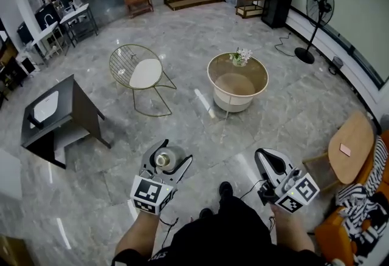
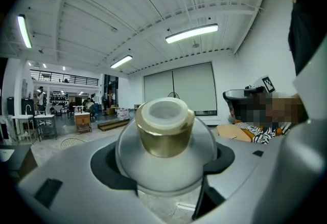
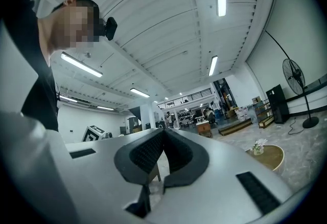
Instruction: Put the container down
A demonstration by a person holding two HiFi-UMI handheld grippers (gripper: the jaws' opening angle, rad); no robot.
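The left tool (image 1: 172,152) has its jaws clamped on the round frosted body of the container (image 2: 164,136), one pad on each side. The gold collar and white cap point up toward the head camera. The container hangs in the air over the grey marble floor (image 1: 200,34), just in front of the person and resting on nothing. The right tool (image 1: 262,154) is beside it at 3 o'clock. Its jaws are pressed together at the tips and it holds nothing.

A round tabletop (image 1: 214,70) carrying a small pot of flowers (image 1: 241,57) stands at 12 o'clock, well apart from both tools. A wire chair (image 1: 143,70) with a white seat is at 11 o'clock, a dark desk (image 1: 73,107) at 9 o'clock, a standing fan (image 1: 319,6) at 2 o'clock, and a wooden tabletop (image 1: 352,137) at 3 o'clock.
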